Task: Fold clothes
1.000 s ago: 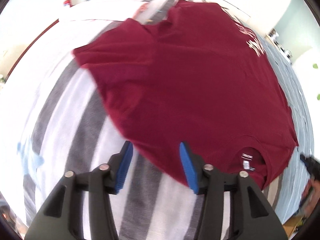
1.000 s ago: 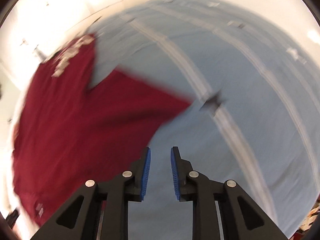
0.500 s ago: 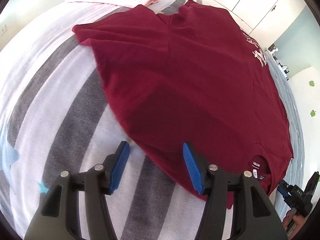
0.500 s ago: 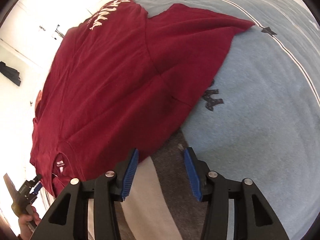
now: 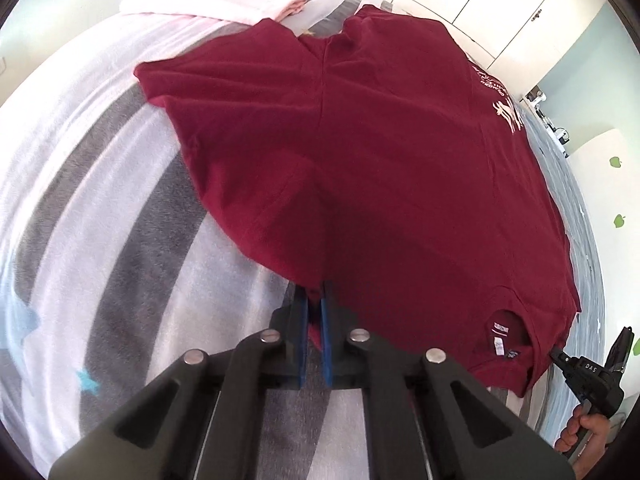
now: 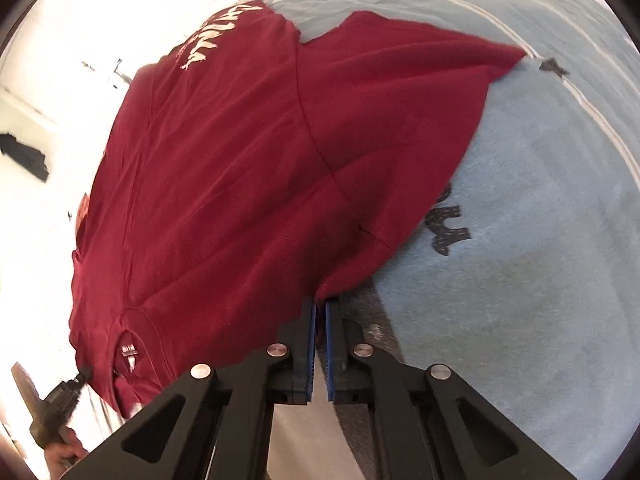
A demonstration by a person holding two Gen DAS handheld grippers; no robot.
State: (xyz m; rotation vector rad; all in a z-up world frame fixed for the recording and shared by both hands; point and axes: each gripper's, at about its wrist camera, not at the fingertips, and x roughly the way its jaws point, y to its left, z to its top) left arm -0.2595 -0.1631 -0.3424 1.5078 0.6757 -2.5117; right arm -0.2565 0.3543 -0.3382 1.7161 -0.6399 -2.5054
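A dark red T-shirt (image 5: 380, 152) lies spread on the bed, with white print near its far end and a neck label (image 5: 502, 340) at the near right. My left gripper (image 5: 315, 300) is shut on the shirt's near edge, a fold of red cloth pinched between its blue pads. In the right wrist view the same T-shirt (image 6: 248, 168) fills the left half, and my right gripper (image 6: 321, 304) is shut on its near corner by the sleeve. Each view shows the other gripper at the frame's edge, in a hand.
The bed carries a grey and white striped blanket (image 5: 100, 220) on the left and a pale blue blanket (image 6: 540, 220) with dark lettering on the right. Folded pink cloth (image 5: 224, 4) lies at the far end. White cupboards (image 5: 500, 4) stand beyond.
Both grippers went from open to shut, each now pinching the shirt's near edge. The right gripper swung left and down onto the shirt; the left one stayed about where it was.
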